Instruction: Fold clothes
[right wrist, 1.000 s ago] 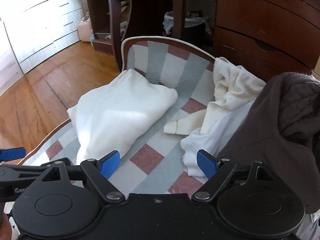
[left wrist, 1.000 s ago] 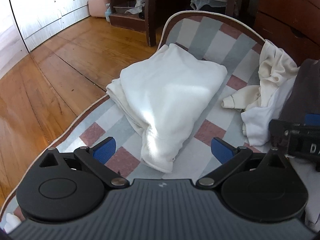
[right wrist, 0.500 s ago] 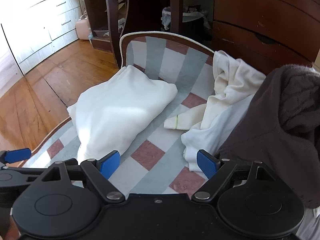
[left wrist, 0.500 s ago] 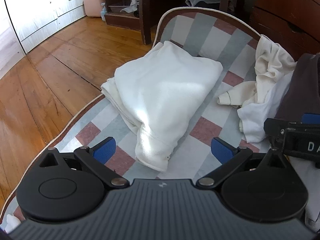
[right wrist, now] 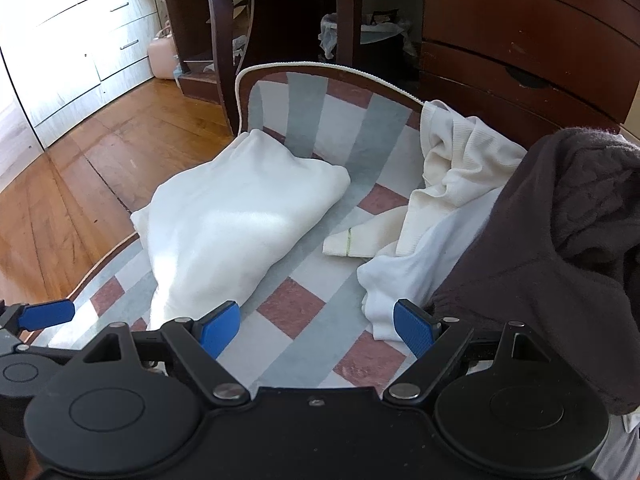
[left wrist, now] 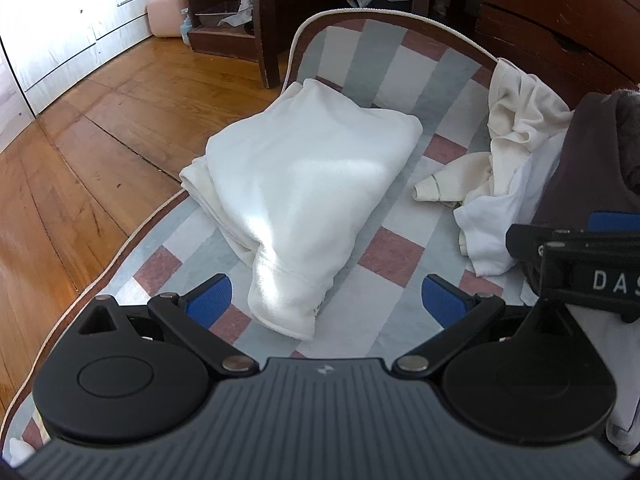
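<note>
Both the left claw (left wrist: 326, 304) and the right claw (right wrist: 316, 328) hang released and empty, a folded white garment (left wrist: 304, 200) just ahead, unfolded clothes (right wrist: 452, 200) to their right.

Little differs across the second. In the left wrist view the folded white garment (left wrist: 304, 204) now sits slightly lower and further left relative to the left gripper (left wrist: 326, 302), its near hem closer to the gap between the blue fingertips (left wrist: 210, 298). The loose cream garment (left wrist: 516, 136) and the dark brown garment (left wrist: 580, 168) beyond the right-hand fingertip also sit a touch further left. In the right wrist view the folded garment lies marginally nearer the right gripper (right wrist: 316, 326), and the left gripper's blue fingertip (right wrist: 48, 314) shows higher at the left edge.
</note>
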Demonstrator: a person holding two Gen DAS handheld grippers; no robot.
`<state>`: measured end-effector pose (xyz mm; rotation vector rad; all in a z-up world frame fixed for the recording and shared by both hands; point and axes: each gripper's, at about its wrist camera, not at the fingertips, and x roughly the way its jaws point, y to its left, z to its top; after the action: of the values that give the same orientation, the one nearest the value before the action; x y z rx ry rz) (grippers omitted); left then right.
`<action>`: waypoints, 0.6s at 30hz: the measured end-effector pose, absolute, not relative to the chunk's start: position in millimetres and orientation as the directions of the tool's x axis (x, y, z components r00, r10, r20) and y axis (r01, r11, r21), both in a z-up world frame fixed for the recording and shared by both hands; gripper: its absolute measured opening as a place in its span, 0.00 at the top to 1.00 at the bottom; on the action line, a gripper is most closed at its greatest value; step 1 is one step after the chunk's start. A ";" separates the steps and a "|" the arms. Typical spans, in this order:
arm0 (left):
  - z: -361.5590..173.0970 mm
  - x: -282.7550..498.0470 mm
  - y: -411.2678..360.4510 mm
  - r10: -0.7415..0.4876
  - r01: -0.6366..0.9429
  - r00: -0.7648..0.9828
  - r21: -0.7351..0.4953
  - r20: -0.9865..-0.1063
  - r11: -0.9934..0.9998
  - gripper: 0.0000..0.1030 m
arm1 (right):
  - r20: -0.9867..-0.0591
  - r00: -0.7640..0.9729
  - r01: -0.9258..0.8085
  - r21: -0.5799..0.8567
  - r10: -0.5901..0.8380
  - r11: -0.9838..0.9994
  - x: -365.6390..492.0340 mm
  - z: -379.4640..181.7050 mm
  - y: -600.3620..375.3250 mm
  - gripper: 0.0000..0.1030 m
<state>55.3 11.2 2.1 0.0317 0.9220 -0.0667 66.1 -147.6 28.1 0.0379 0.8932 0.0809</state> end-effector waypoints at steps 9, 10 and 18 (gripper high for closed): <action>2.8 54.4 11.8 -0.023 0.054 0.605 0.012 -0.796 0.998 0.00 | -0.783 0.615 -0.061 0.073 0.095 0.995 65.6 25.9 -147.4 0.15; 3.1 53.9 11.8 -0.023 0.054 0.605 0.012 -0.796 0.998 0.00 | -0.784 0.613 -0.063 0.073 0.096 0.995 65.1 25.5 -147.1 0.15; 3.2 52.7 9.5 -0.028 0.068 0.605 0.017 -0.795 0.998 0.00 | -0.787 0.609 -0.061 0.071 0.094 0.996 66.0 23.9 -148.0 0.15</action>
<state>52.7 9.5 3.2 0.0476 0.9189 -0.0554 66.0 -148.0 23.9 0.0383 0.9115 0.0895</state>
